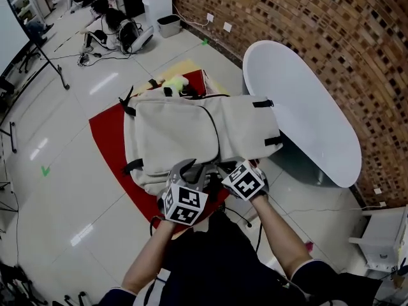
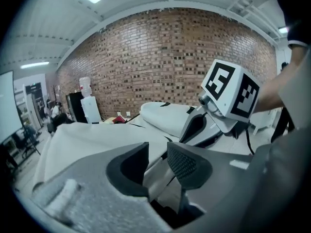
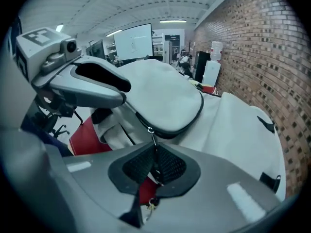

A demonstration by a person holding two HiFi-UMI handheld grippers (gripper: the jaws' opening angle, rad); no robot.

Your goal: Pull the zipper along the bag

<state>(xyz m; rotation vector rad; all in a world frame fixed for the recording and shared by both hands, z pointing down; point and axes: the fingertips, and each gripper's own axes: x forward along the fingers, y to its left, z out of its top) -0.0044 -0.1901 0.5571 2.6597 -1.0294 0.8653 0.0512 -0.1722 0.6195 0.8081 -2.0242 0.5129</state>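
Right gripper (image 3: 154, 168) clamped on the small metal zipper pull (image 3: 153, 141) of a beige fabric backpack (image 1: 191, 132).
The backpack lies flat on a red surface (image 1: 105, 132), just ahead of both grippers. The right fingers (image 3: 171, 165) are nearly closed on the pull, and from them the dark zipper track (image 3: 170, 132) curves away forward round the front pocket. The left gripper (image 2: 156, 161), fingers half apart, pinches a fold of backpack fabric just beside.

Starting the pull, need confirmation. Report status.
Right gripper shut on zipper pull. Left gripper clamps a fold of backpack fabric. Zipper track ahead unobstructed.
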